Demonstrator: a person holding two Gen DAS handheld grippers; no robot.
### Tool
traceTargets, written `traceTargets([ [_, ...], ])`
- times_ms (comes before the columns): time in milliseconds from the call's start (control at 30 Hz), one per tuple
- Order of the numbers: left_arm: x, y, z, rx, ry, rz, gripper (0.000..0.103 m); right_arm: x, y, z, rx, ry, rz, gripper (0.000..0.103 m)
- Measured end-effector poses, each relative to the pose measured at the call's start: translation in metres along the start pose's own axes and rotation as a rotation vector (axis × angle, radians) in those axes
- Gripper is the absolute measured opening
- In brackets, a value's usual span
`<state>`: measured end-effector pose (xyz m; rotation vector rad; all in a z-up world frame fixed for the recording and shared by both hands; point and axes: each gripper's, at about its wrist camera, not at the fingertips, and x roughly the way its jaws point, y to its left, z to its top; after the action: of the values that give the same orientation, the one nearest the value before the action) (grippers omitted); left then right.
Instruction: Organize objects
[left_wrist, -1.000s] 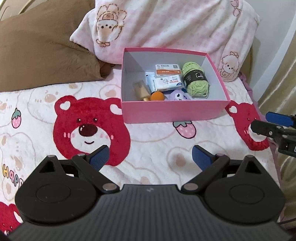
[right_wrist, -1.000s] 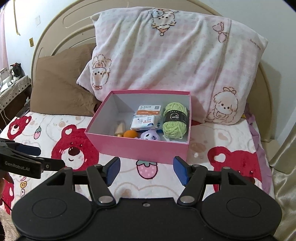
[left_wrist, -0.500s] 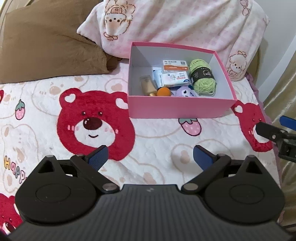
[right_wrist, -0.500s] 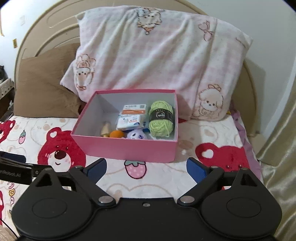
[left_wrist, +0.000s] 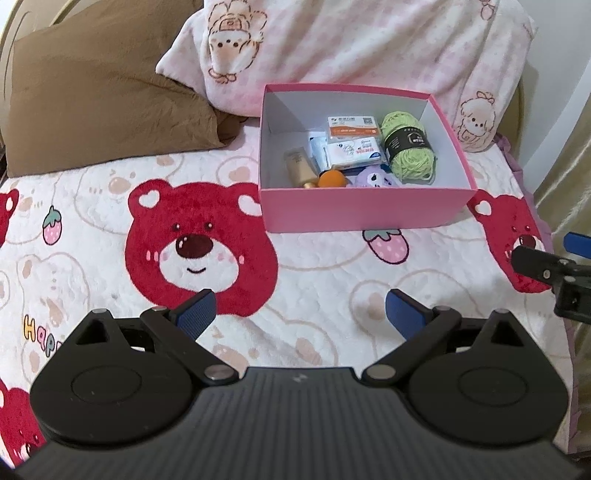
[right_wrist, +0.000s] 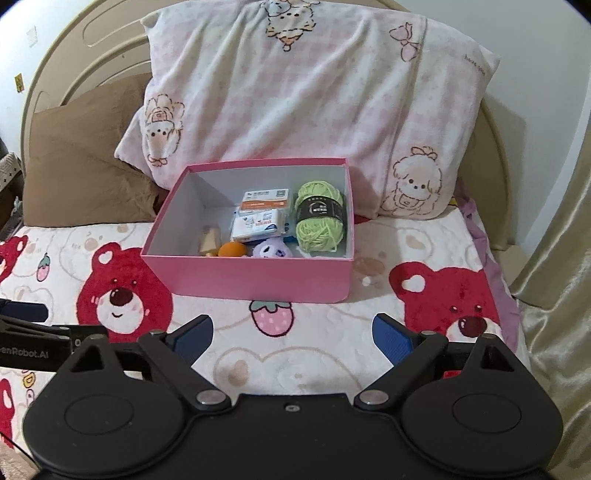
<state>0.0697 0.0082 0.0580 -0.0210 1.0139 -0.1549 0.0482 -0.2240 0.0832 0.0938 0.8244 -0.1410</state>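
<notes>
A pink box stands on the bear-print bedspread in front of the pillows. Inside lie a green yarn ball, white packets, a beige tube, an orange ball and a purple plush. My left gripper is open and empty, hovering over the bedspread well short of the box. My right gripper is open and empty, also short of the box; it shows at the right edge of the left wrist view.
A pink checked pillow leans on the headboard behind the box. A brown pillow lies to the left. The bed's right edge meets a gold curtain. The left gripper's arm crosses the right wrist view at lower left.
Both grippers pulled back a little from the box and shifted. The right gripper's jaws opened wider. The box and its contents have not moved.
</notes>
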Motion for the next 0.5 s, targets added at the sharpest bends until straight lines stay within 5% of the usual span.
traceTargets([
  [500,0.007,0.0,-0.002,-0.01,-0.013,0.041,0.099,0.013,-0.009,0.0,0.044,0.048,-0.077,0.095],
])
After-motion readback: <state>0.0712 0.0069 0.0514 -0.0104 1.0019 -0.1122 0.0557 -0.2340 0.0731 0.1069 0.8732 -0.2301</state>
